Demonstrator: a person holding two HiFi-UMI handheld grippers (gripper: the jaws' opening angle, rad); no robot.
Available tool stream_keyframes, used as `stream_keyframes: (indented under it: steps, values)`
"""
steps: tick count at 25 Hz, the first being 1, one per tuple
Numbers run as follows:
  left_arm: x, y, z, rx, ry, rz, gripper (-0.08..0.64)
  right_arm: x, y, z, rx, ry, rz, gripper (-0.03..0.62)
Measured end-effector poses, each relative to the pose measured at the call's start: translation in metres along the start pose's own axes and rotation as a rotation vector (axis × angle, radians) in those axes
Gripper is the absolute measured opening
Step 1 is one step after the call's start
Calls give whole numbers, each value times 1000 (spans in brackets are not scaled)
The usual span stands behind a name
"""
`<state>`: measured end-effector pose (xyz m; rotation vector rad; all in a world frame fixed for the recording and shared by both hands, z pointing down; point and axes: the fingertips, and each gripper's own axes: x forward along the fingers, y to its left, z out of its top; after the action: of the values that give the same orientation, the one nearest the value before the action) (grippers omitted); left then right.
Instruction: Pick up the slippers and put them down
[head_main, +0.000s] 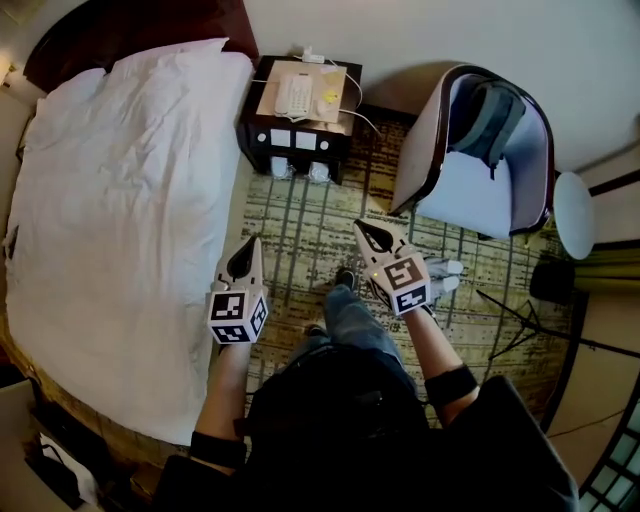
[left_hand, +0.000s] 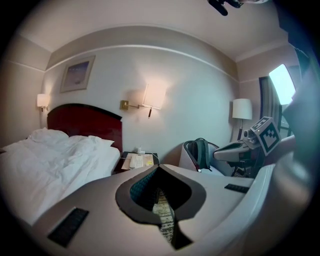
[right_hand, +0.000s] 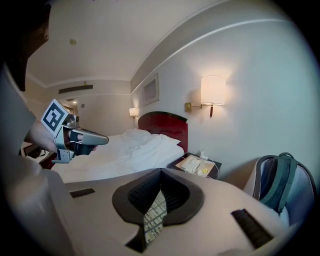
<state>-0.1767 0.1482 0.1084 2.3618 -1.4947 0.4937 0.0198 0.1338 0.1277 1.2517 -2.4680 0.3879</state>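
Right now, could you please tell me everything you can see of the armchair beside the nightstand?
The armchair is a tub chair with a curved back, pale upholstery inside and a dark trim along its rim. It stands upright on the patterned carpet, right of the dark nightstand in the head view. A grey-green backpack rests on its seat, leaning against the backrest.

Hotel bedroom: bed (head_main: 120, 190), nightstand phone (head_main: 296, 95), armchair (head_main: 480, 170)

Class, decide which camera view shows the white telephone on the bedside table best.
The head view: it looks down on the telephone, showing its whole top on the bedside table. In the left gripper view the telephone is small and seen at a shallow angle; the right gripper view shows the telephone likewise.
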Motion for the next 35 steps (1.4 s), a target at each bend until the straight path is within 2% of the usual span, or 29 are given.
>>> stream_keyframes:
  steps: [11,18,26,30,35]
  values:
    - [110,-26,48,34,21,-84,-12,37,-85,25,27,-12,-7,3]
    - [140,-23,68,60,32,-96,-12,57,-111,35,61,-32,-10,3]
    - [157,20,82,75,36,-127,-12,88,-103,52,85,-53,-46,3]
    - [167,51,90,120,33,-179,-12,110,-99,57,111,-64,-116,3]
    - [174,104,101,181,22,-258,-12,143,-75,71,151,-65,-210,3]
